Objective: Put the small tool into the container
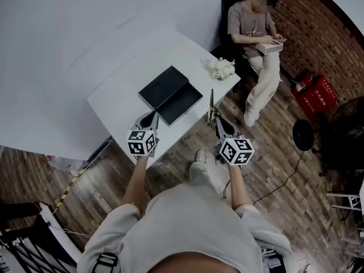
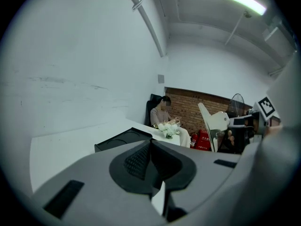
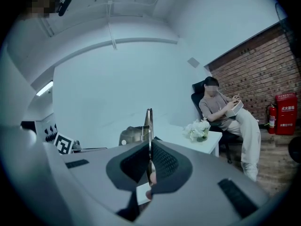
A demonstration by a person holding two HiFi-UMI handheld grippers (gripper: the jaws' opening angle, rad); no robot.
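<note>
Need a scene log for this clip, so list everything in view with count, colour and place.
table: one, white, centre.
container: one, black, open, on the table.
flowers: one bunch, white, table's far right corner.
seated person: one, light clothes, beyond the table.
brick wall: one, red-brown, far right.
fire-extinguisher box: one, red, by the brick wall.
fan: one, black, right edge.
wooden floor: brown planks, around the table.
small tool: one, thin, metallic, held upright off the table's right edge.
left gripper: one, grey, jaws together, nothing between, at the table's near edge.
right gripper: one, grey, shut on the small tool.
</note>
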